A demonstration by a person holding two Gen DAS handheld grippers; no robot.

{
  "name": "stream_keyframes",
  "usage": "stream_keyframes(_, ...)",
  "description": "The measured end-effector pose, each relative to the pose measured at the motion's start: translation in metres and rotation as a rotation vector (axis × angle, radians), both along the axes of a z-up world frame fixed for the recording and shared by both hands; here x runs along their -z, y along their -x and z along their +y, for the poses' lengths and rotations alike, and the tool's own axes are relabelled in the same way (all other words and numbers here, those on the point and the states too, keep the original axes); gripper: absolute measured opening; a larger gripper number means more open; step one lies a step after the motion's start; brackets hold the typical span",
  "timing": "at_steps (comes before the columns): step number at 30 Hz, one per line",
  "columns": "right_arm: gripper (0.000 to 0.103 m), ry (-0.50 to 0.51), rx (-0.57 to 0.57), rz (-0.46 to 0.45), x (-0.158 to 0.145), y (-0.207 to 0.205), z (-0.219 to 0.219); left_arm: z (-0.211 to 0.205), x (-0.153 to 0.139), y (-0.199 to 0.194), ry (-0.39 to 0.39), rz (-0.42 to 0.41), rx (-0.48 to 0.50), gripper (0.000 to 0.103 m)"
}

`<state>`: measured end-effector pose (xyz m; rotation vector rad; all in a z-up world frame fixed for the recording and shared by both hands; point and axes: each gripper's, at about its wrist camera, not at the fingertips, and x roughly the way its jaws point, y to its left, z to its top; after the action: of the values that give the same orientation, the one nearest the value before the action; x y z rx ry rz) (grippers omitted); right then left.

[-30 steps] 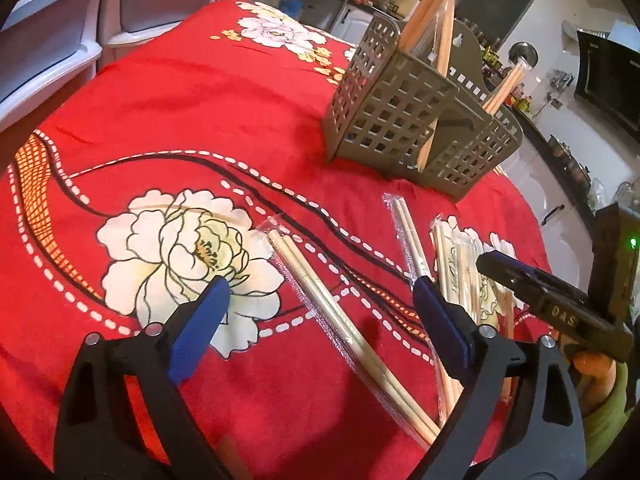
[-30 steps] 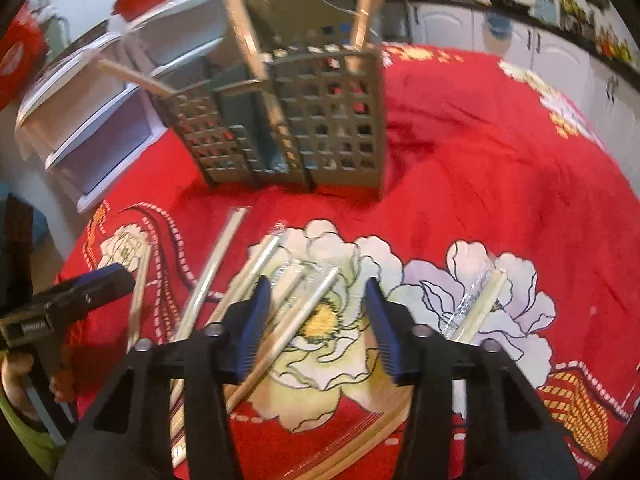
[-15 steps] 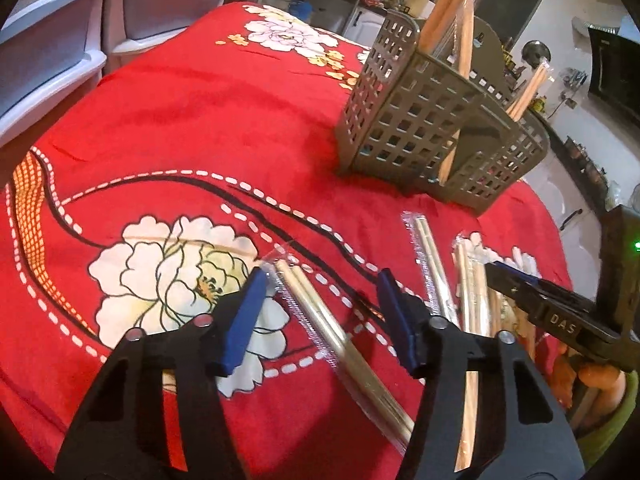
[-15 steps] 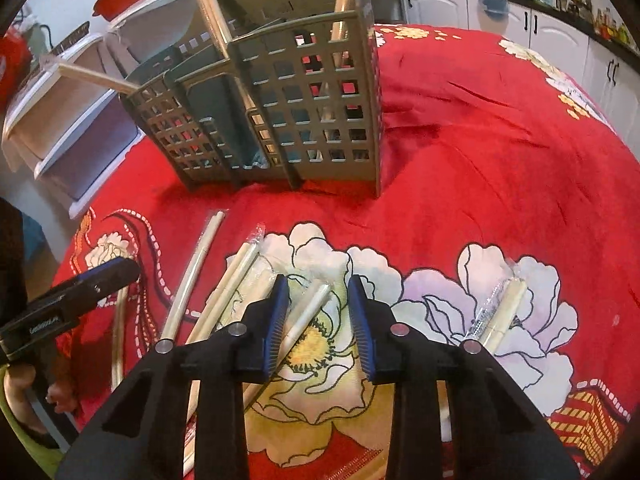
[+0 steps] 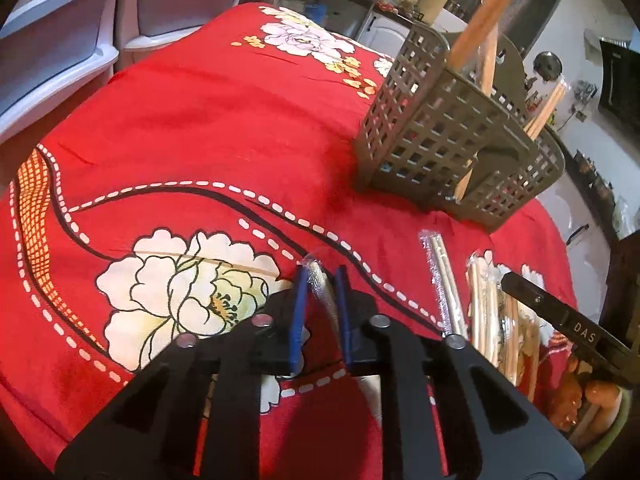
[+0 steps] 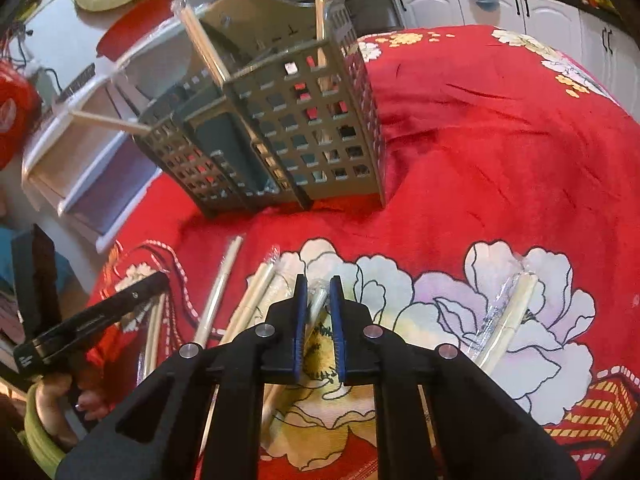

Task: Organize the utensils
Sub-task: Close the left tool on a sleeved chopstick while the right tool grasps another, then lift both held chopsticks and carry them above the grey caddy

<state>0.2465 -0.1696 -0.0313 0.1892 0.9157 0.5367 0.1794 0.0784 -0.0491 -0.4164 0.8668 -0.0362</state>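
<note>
A grey lattice utensil basket (image 5: 440, 152) (image 6: 304, 132) stands on the red flowered tablecloth (image 5: 208, 128) with several chopsticks (image 5: 484, 12) upright in it. Plastic-wrapped chopstick packs lie on the cloth in front of it. My left gripper (image 5: 321, 280) is closing, and its blue pads press on the end of one wrapped pack (image 5: 320, 286). My right gripper (image 6: 318, 284) is closing too, its pads against another wrapped pack (image 6: 316, 306) lying on a white flower. Each gripper shows from the side in the other's view, the right gripper (image 5: 508, 282) and the left gripper (image 6: 160, 280).
More wrapped packs lie loose: one (image 5: 444, 280) and a bundle (image 5: 488, 312) between the grippers, and one (image 6: 508, 316) to the right. White plastic drawers (image 5: 60, 40) stand past the table's left edge. Kitchen cabinets (image 6: 520, 4) are behind. A person's hand (image 6: 52, 404) holds the left gripper.
Both grippers went from wide open to closed around wrapped chopstick packs. Each has also edged forward and down onto its pack.
</note>
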Motion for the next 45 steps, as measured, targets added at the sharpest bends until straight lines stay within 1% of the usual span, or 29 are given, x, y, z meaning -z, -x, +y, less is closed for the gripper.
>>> stream_keyframes(4,0.010,-0.020,0.003,-0.026,-0.010,0.002,-0.005,0.002,-0.004,0.001,0.031,-0.010,-0.004,0.003)
stream_keyframes(7,0.010,-0.034,0.006,-0.047,-0.017,0.004,-0.009,-0.002,-0.010,0.002,0.032,-0.022,0.005,0.003)
stream_keyframes(12,0.010,-0.035,0.014,-0.076,-0.025,0.003,-0.011,-0.005,-0.026,0.007,0.033,-0.063,0.008,0.003)
stream_keyframes(21,0.009,-0.045,0.032,-0.151,-0.054,0.008,-0.020,-0.017,-0.065,0.011,0.053,-0.163,0.046,0.002)
stream_keyframes(28,0.009,-0.042,0.039,-0.218,-0.077,0.014,-0.025,-0.027,-0.092,0.012,0.043,-0.233,0.078,0.001)
stream_keyframes(45,0.008,-0.045,0.033,-0.326,-0.111,0.026,-0.030,-0.053,-0.127,0.011,0.042,-0.308,0.146,0.001)
